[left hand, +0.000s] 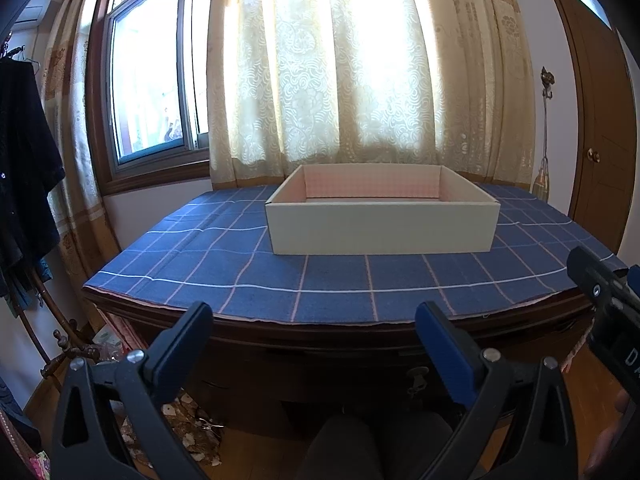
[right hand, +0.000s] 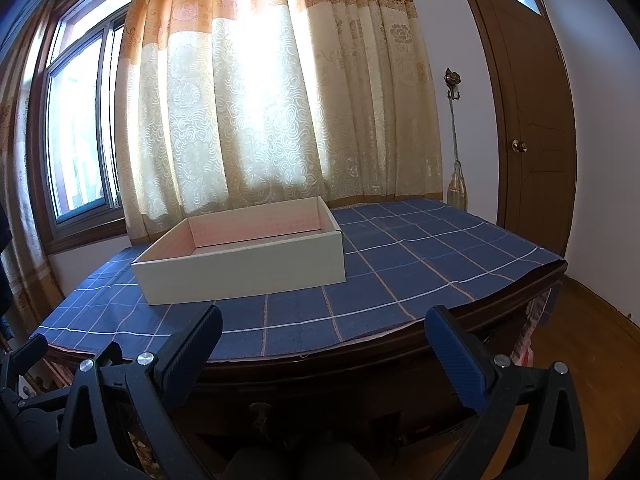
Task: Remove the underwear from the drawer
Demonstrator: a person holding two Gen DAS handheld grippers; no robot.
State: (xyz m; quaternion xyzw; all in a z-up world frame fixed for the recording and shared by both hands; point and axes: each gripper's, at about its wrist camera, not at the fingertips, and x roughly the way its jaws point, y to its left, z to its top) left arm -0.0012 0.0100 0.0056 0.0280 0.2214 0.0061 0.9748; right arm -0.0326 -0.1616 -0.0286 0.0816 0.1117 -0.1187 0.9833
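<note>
A dark wooden desk front [left hand: 320,356] shows a drawer with a metal handle [left hand: 418,378], and the drawer looks shut. The right wrist view shows the same handle [right hand: 258,410]. No underwear is in sight. My left gripper [left hand: 312,312] is open and empty, held in front of the desk edge above the drawer. My right gripper [right hand: 324,314] is also open and empty at the same edge; its body shows at the far right of the left wrist view [left hand: 608,308]. An open white box [left hand: 380,228] with a pink lining stands on the desk, its floor hidden.
A blue checked cloth [right hand: 400,264] covers the desk top. Curtains [left hand: 340,80] and a window [left hand: 148,80] are behind it. A brown door [right hand: 532,120] stands at the right, and dark clothes [left hand: 24,160] hang on a rack at the left. A wooden floor [right hand: 592,340] lies to the right of the desk.
</note>
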